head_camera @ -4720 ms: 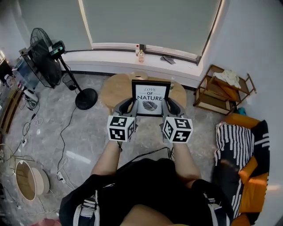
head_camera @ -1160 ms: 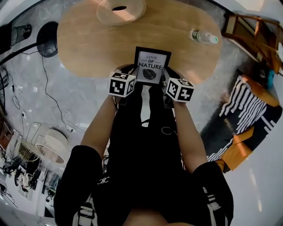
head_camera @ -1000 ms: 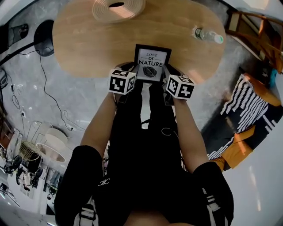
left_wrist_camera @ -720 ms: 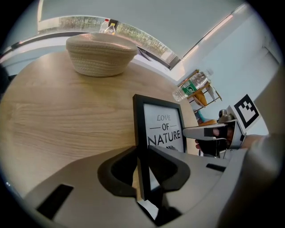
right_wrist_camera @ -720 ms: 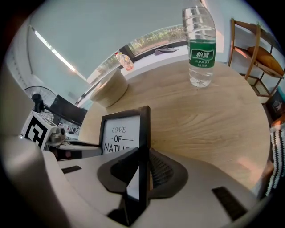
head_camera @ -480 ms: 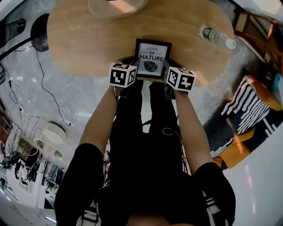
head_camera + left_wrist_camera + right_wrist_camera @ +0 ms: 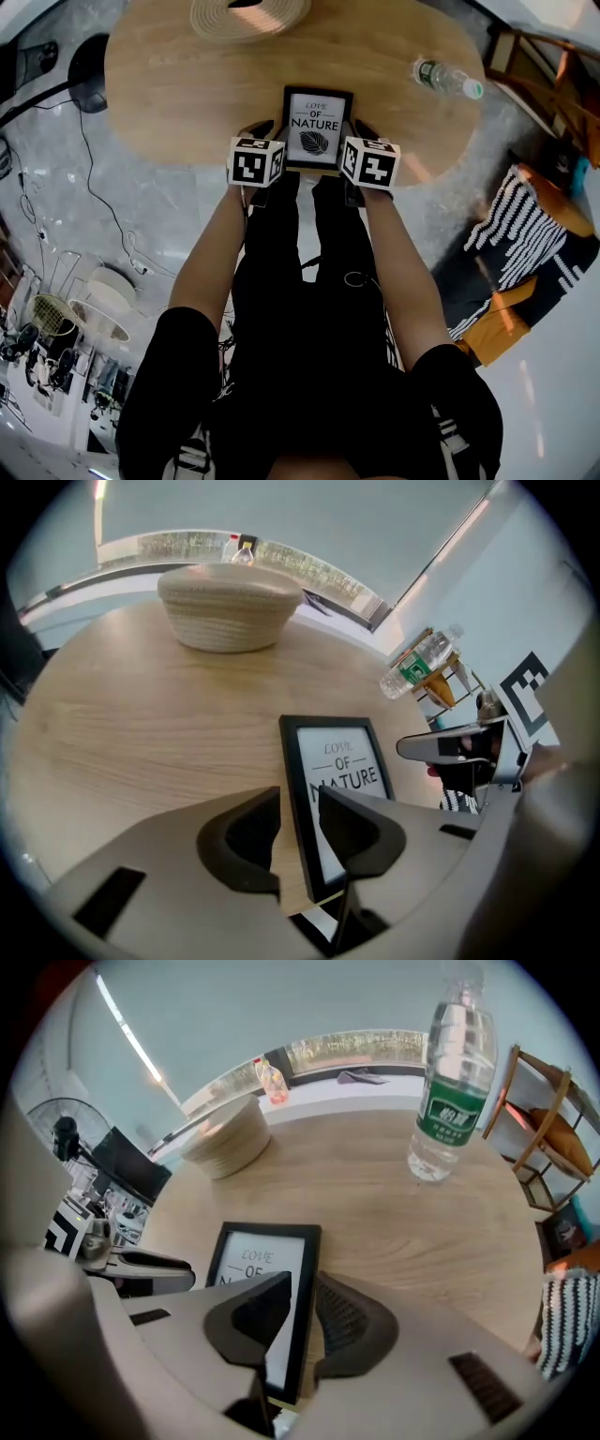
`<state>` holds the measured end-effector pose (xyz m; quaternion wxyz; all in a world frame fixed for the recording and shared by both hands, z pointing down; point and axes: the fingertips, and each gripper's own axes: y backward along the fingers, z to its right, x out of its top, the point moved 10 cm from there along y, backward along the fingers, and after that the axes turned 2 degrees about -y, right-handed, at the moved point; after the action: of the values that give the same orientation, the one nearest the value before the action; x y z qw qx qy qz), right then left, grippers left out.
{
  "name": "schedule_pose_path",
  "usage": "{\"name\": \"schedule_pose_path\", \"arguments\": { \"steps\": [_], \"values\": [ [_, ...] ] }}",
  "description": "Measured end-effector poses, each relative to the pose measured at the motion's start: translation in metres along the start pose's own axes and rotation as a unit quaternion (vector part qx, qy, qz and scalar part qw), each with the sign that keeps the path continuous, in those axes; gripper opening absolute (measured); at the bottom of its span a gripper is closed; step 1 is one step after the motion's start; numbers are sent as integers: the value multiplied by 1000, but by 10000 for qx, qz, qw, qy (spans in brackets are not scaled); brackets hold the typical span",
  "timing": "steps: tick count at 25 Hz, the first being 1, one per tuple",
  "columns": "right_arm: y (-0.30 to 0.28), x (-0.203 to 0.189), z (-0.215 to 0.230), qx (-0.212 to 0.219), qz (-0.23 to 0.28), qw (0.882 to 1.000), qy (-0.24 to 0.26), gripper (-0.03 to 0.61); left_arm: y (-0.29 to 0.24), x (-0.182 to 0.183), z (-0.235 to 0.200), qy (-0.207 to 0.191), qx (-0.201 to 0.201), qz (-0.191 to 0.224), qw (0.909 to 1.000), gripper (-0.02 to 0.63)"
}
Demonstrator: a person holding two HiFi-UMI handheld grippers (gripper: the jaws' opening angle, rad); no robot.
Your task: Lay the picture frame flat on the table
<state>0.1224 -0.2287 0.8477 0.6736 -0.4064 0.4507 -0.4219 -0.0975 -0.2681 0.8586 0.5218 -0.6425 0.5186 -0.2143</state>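
Head view: the frame is laid flat (print up) at the table's near edge.

Left gripper view: the left gripper's jaws have just been opened wide, with the frame's border loose between them.

Right gripper view: the right gripper is clamped on the opposite border.

wood table, picture frame flat between left fingers and right fingers, woven basket and upright water bottle way out past them
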Motion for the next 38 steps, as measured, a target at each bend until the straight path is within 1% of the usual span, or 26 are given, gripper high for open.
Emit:
{"name": "schedule_pose_path", "arguments": {
  "steps": [3,5,7,9,10,12,13,14,15,17,19,22,24,26,28,30,31,33,35,38],
  "values": [
    [40,12,-15,34,376,9987,328,97,43,12,11,39,-18,333,9994,140],
    [74,23,-26,38,712,9958,573,87,78,25,21,51,36,649,9979,130],
    [112,36,-36,116,1074,9921,637,83,115,41,35,39,93,1023,9947,123],
    [153,49,-47,206,1449,9872,635,76,155,58,53,-109,199,1371,9903,115],
    [176,54,-54,244,1633,9842,639,72,177,66,64,-232,270,1530,9876,107],
    [223,64,-68,306,2036,9764,656,58,220,78,86,-475,401,1839,9810,53],
    [246,67,-75,323,2287,9706,672,45,242,83,97,-580,459,1980,9774,48],
    [270,70,-82,326,2567,9634,700,17,263,87,107,-678,516,2120,9735,40],
    [293,73,-89,326,2849,9551,742,17,284,91,116,-770,568,2269,9692,37],
    [334,79,-102,337,3343,9382,826,17,326,98,131,-928,657,2579,9595,34],
    [373,85,-112,326,3719,9233,901,17,368,104,144,-1047,753,2864,9494,34],
    [427,94,-121,297,4070,9082,924,15,427,109,167,-1185,963,3254,9332,34],
    [459,100,-126,381,4272,8986,928,15,460,112,181,-1351,1091,3498,9206,34],
    [490,106,-132,467,4501,8856,1044,15,488,115,195,-1539,1227,3730,9067,34],
    [520,112,-139,500,4762,8697,1197,15,514,118,207,-1623,1387,4029,8900,34],
    [550,119,-146,548,5033,8527,1286,14,537,122,216,-1551,1547,4377,8720,34],
    [562,121,-149,581,5154,8448,1315,14,547,124,219,-1494,1587,4526,8647,34],
    [582,125,-154,649,5366,8302,1369,14,564,128,224,-1420,1544,4748,8548,34],
    [595,128,-157,663,5546,8175,1405,12,578,133,228,-1429,1471,4926,8457,34],
    [610,125,-158,683,5714,8063,1367,12,596,131,236,-1587,1549,5070,8330,34]
  ]
}}
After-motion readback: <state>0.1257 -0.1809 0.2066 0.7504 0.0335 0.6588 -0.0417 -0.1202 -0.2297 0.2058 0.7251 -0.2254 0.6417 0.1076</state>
